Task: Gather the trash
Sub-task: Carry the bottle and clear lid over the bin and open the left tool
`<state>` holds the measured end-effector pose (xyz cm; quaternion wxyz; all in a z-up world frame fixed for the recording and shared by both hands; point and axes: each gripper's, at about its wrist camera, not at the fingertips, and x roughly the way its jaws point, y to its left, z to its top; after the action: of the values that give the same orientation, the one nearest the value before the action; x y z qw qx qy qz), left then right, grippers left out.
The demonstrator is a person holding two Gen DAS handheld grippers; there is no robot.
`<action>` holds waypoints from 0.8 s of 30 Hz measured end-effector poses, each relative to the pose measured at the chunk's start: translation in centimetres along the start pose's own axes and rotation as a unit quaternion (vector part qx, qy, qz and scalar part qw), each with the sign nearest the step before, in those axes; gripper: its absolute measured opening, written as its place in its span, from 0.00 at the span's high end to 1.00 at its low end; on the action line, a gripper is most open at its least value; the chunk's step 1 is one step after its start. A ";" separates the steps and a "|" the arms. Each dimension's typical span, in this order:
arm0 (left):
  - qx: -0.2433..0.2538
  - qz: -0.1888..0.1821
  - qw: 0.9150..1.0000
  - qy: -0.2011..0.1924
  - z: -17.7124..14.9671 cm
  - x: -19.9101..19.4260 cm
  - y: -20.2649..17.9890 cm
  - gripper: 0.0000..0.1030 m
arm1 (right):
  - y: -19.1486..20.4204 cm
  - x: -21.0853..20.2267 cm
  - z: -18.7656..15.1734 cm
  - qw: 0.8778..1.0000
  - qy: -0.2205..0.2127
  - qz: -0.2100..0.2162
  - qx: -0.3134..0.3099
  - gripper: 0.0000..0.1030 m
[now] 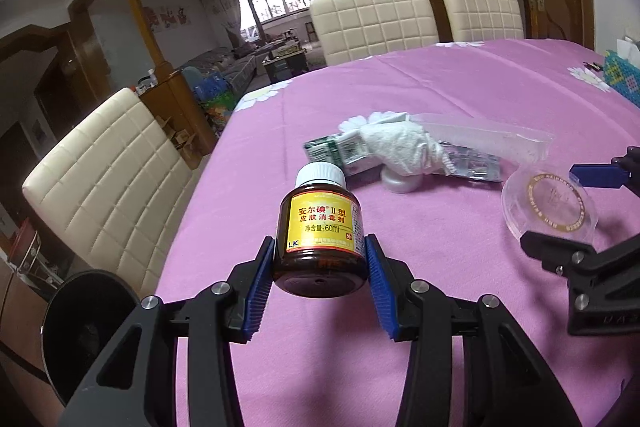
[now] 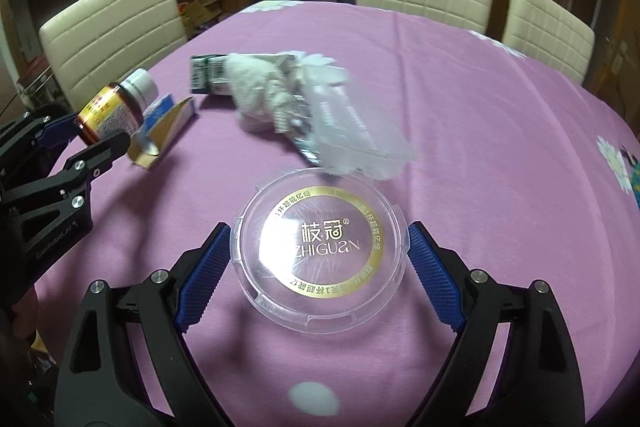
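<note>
The pickup step is in hand on both sides. The left gripper (image 1: pixel 320 259) is clamped on a brown bottle (image 1: pixel 320 235), both pads pressed to its sides; the bottle is tilted and looks lifted off the counter (image 1: pixel 460 83), though the view is too warped to be sure. It has a white cap and a yellow label. The right gripper (image 2: pixel 318 255) stands spread around a clear lid (image 2: pixel 320 251) lying flat on the pink cloth, its pads just beside the rim and apparently not yet touching. Next, the right gripper needs to squeeze in evenly on that thin rim, which may flex or slip. Beyond the lid, a wad of tissue (image 2: pixel 260 91), a green box (image 2: pixel 206 75) and a clear tray (image 2: pixel 356 123) lie heaped together, and a small open carton (image 2: pixel 164 131) lies near the bottle.
</note>
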<state>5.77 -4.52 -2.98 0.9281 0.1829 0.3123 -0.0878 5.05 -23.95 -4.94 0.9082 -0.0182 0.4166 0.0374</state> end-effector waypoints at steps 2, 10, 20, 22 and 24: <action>-0.005 0.009 1.000 -0.002 -0.3 -0.3 0.8 0.58 | 1.4 0.1 0.4 1.000 -0.003 0.007 -0.015 0.16; -0.047 0.041 0.998 0.004 -2.0 -0.7 5.2 0.58 | 6.3 0.6 1.7 0.998 -0.012 0.031 -0.061 0.16; -0.077 0.081 0.994 0.008 -3.9 -1.1 9.0 0.58 | 11.2 1.5 3.1 0.994 -0.013 0.053 -0.098 0.16; -0.083 0.084 0.993 0.010 -4.3 -1.1 9.7 0.58 | 12.0 1.6 3.4 0.993 -0.014 0.055 -0.104 0.16; -0.088 0.091 0.992 0.011 -4.6 -1.2 10.4 0.58 | 12.8 1.7 3.8 0.992 -0.016 0.058 -0.112 0.16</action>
<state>5.22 6.86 -2.67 0.9413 0.1291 0.3108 0.0264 7.94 -10.86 -3.76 0.9034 -0.0949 0.3953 0.1366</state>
